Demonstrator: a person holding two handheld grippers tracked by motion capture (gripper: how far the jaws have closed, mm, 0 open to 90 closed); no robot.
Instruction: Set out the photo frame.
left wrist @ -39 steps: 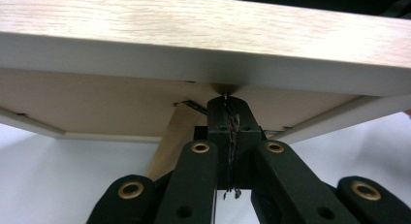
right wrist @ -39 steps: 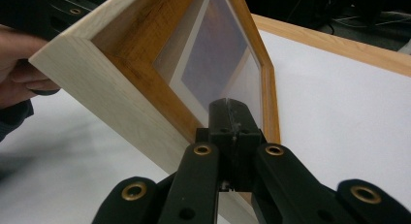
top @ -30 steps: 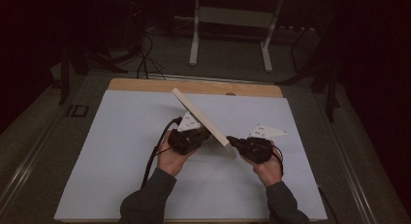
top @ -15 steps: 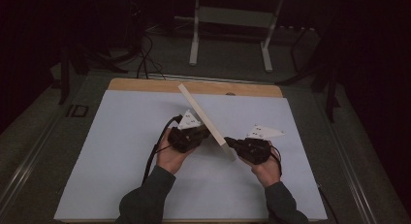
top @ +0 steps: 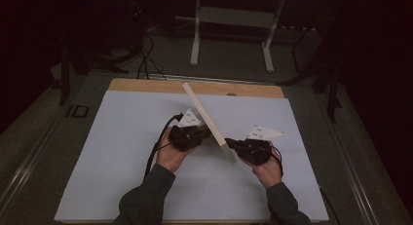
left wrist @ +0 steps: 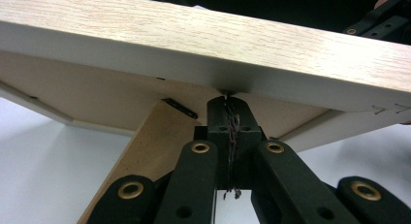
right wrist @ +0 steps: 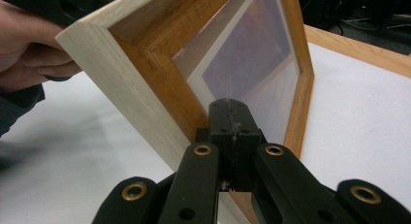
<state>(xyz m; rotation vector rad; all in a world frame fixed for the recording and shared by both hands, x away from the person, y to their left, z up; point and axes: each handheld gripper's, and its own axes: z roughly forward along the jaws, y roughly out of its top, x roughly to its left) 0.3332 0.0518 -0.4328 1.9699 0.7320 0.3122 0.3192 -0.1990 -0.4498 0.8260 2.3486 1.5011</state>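
A pale wooden picture frame (top: 204,118) stands on edge on the white sheet, running from far left to near right between my hands. In the left gripper view I see its back and top edge (left wrist: 194,30), with a brown prop leg (left wrist: 150,146) below. My left gripper (top: 210,132) is shut, its tips (left wrist: 227,95) pressed up under the frame's edge from behind. In the right gripper view the frame's front (right wrist: 145,103) and its glass pane (right wrist: 252,54) face me. My right gripper (top: 228,143) is shut, its tips (right wrist: 232,105) against the inner moulding near the lower corner.
The white sheet (top: 122,137) covers a wooden tabletop whose bare strip (top: 146,85) shows along the far side. A metal stand (top: 231,35) and cables lie on the dark floor beyond. The other hand (right wrist: 29,49) shows behind the frame in the right gripper view.
The frame has turned slightly, its far end drifting to the right. Both hands have stayed almost where they were, with the jaws still shut.
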